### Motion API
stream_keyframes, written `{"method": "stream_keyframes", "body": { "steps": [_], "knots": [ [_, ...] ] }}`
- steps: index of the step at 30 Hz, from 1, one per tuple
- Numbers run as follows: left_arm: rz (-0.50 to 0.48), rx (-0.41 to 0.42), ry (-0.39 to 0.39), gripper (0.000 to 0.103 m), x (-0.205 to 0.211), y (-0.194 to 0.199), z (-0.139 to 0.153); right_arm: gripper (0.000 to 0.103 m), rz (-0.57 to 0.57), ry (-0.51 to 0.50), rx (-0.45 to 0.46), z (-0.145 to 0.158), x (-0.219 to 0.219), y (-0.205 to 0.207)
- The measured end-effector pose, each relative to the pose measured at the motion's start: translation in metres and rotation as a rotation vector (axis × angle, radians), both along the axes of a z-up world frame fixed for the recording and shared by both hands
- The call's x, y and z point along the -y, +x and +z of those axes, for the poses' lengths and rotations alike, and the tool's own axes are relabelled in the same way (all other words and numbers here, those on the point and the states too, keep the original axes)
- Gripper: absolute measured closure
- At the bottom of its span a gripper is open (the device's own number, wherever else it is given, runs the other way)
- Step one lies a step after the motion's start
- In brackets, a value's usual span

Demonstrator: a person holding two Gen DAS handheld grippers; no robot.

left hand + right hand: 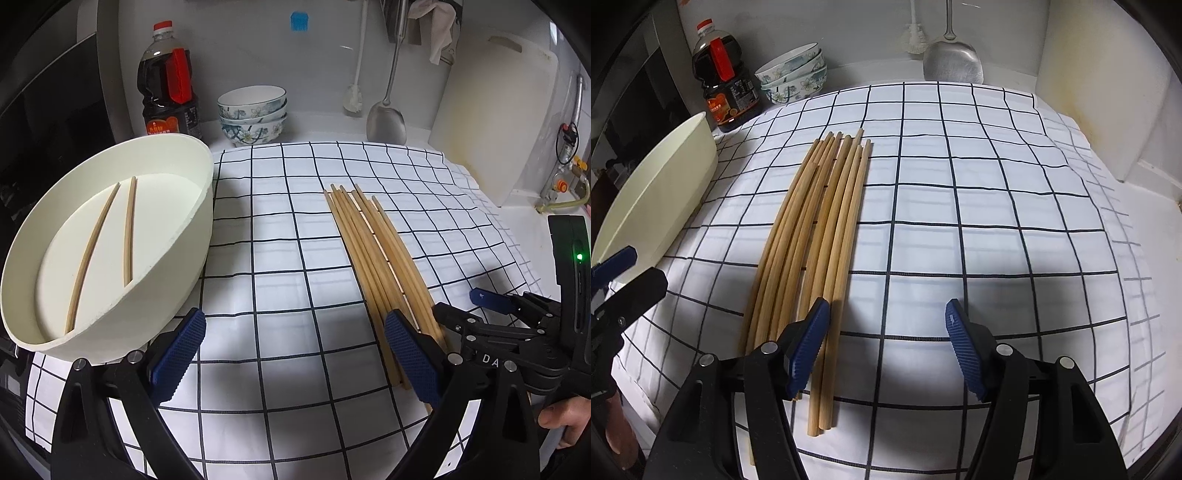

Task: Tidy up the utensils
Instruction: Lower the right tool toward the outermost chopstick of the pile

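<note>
Two bamboo chopsticks (pixel 127 232) already lie in the cream oval plastic tray (pixel 192 236); the main pile of bamboo chopsticks (pixel 812 236) waits on the checked-cloth tabletop (pixel 960 221). Left tool (pixel 295 354) wide open, empty. Right tool (pixel 886 347) open beside the pile, gripping nothing. Mostly undone

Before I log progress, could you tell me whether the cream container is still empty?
Not empty: two chopsticks lie inside the cream container.
</note>
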State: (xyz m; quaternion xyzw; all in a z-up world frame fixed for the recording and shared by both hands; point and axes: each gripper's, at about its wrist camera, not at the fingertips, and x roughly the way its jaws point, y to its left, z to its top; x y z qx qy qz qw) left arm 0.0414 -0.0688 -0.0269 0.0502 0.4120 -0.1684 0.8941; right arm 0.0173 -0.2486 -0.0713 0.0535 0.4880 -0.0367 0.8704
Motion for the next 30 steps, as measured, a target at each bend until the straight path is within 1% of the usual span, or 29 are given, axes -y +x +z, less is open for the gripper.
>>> {"method": "stream_keyframes", "body": {
  "steps": [2, 3, 4, 9, 14, 17, 25, 30],
  "knots": [
    [-0.003, -0.001, 0.001, 0.007, 0.0, -0.001, 0.0, 0.041, 0.02, -0.031, -0.011, 0.0, -0.002, -0.001],
    [-0.006, 0.001, 0.004, 0.007, 0.001, -0.002, 0.0, 0.04, 0.029, -0.054, -0.03, -0.003, -0.004, 0.0],
    [-0.007, 0.003, 0.008, 0.007, 0.001, -0.002, 0.0, 0.04, 0.033, -0.08, -0.016, -0.003, -0.006, -0.001],
    [-0.009, -0.006, 0.019, 0.007, 0.006, -0.001, -0.006, 0.04, -0.004, -0.131, 0.02, -0.002, 0.0, 0.0],
    [-0.017, -0.009, 0.067, 0.007, 0.019, 0.002, -0.017, 0.04, -0.066, -0.075, 0.028, -0.004, 0.028, 0.0],
    [-0.017, -0.024, 0.09, 0.007, 0.025, 0.006, -0.026, 0.04, -0.08, -0.069, 0.032, -0.005, 0.038, 0.0],
    [-0.026, -0.036, 0.165, 0.007, 0.036, 0.01, -0.044, 0.04, -0.069, -0.064, 0.032, -0.006, 0.041, -0.001],
    [-0.03, -0.033, 0.178, 0.007, 0.041, 0.012, -0.049, 0.04, -0.069, -0.064, 0.032, -0.006, 0.04, -0.001]
  ]
}}
